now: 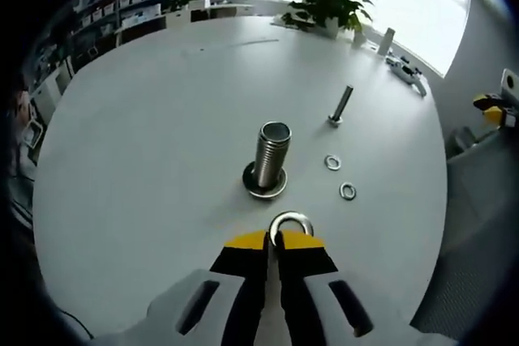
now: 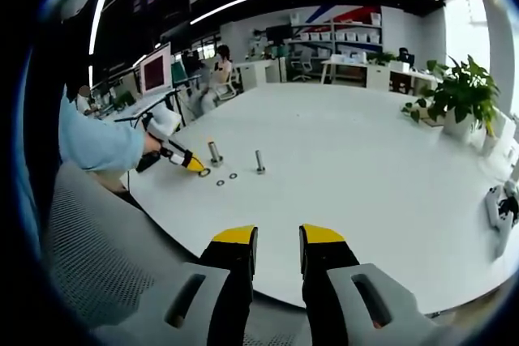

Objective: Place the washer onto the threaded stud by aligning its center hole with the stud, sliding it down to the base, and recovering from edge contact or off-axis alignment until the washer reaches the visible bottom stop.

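A thick threaded stud (image 1: 272, 155) stands upright on the white round table (image 1: 146, 135), with a washer (image 1: 265, 188) lying around its base. My left gripper (image 1: 276, 239) is shut on a metal washer (image 1: 291, 225), held just in front of the stud and apart from it. In the right gripper view the stud (image 2: 214, 152) is small and far off, and the left gripper (image 2: 197, 168), held by a person's hand, sits beside it. My right gripper (image 2: 278, 241) stands open over the table's near edge with nothing between its fingers.
Two loose washers (image 1: 332, 162) (image 1: 348, 191) lie right of the stud, and a slim bolt (image 1: 340, 107) lies behind them. A potted plant (image 1: 328, 4) and small tools (image 1: 405, 70) stand at the table's far edge. A grey chair back (image 2: 97, 257) is near my right gripper.
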{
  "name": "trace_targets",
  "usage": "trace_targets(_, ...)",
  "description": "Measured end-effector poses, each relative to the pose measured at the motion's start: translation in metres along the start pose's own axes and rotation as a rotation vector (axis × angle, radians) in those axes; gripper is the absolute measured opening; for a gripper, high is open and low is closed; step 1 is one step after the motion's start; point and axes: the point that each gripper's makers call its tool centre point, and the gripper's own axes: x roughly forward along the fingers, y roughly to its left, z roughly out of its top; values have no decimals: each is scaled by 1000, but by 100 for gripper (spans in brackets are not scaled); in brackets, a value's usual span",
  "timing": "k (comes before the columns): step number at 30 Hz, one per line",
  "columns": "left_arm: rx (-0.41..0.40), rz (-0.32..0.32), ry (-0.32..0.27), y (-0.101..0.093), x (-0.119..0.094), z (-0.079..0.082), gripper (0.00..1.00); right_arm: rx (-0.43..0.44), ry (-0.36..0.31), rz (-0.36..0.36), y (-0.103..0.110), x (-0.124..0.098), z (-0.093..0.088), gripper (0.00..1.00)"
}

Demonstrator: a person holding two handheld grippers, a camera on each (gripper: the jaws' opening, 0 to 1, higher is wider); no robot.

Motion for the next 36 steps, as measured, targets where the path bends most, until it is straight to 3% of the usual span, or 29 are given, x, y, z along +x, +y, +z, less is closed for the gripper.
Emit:
trace_targets(5,7,14,3,0,2,0,0,1,-1,-1,-1,-1,-1,23)
trace_targets(8,-32,-16,11,-4,3,-1,0,1,-2,-1,-1,-1,0,23)
trace_targets(11,13,1,15,-4,3,0,1,1,-2,-1,-1,-1,-1,23)
trace_targets(14,14,-17,1,-10,5,3,9,1,-1,-1,-1,-1,-1,23)
trace_targets(18,49,-21,-2,-11,8,4,9,3,-2,-2,-2,-1,-1,23)
trace_targets(22,142,-13,-3,-11,7,4,7,2,-2,-2,-1,-1,-1,23)
trace_targets(26,285,-7,-40,-16,9,7,8,3,-2,-2,-1,-1,-1,23)
trace_targets(28,288,-11,-36,-19,9,6,9,4,-2,-2,-1,-1,-1,23)
trace_targets(29,301,-76,55,-30,5,-11,11,4,-3,-3,-1,-1,-1,23)
trace_targets(30,371,-20,-38,-23,5,7,11,4,-3,-3,-1,0,-1,23)
trace_targets(36,355,-36,13,-27,12,4,3,4,-4,-3,-1,0,0,23)
